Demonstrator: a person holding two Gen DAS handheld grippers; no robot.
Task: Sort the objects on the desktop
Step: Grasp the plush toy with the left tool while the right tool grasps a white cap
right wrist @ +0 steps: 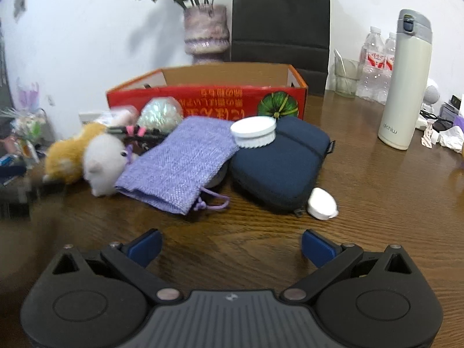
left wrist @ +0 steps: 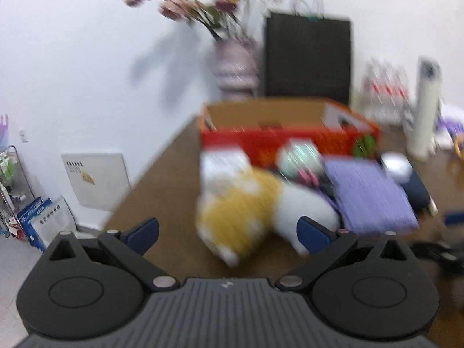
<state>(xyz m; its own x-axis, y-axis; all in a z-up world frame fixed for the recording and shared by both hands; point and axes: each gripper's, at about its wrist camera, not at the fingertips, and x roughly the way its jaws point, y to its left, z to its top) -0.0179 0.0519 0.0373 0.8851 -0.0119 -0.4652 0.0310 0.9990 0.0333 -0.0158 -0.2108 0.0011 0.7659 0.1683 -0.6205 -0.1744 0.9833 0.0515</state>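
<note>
A yellow and white plush toy [left wrist: 252,211] [right wrist: 87,156] lies on the wooden table, just ahead of my left gripper [left wrist: 229,235], which is open with nothing between its fingers. Right of the toy lie a purple knitted pouch [left wrist: 368,194] [right wrist: 179,162], a navy case [right wrist: 284,159] with a white round lid [right wrist: 253,130] leaning on it, and a small white case [right wrist: 322,200]. A red open cardboard box [left wrist: 287,139] [right wrist: 208,98] stands behind them. My right gripper [right wrist: 232,246] is open over bare table, short of the pouch and case. The left wrist view is motion-blurred.
A vase of flowers [right wrist: 206,29] and a black paper bag [right wrist: 281,20] stand at the back wall. A cream thermos [right wrist: 406,81], water bottles [right wrist: 377,63] and a glass [right wrist: 345,78] stand to the right. The table's left edge [left wrist: 150,174] drops to the floor.
</note>
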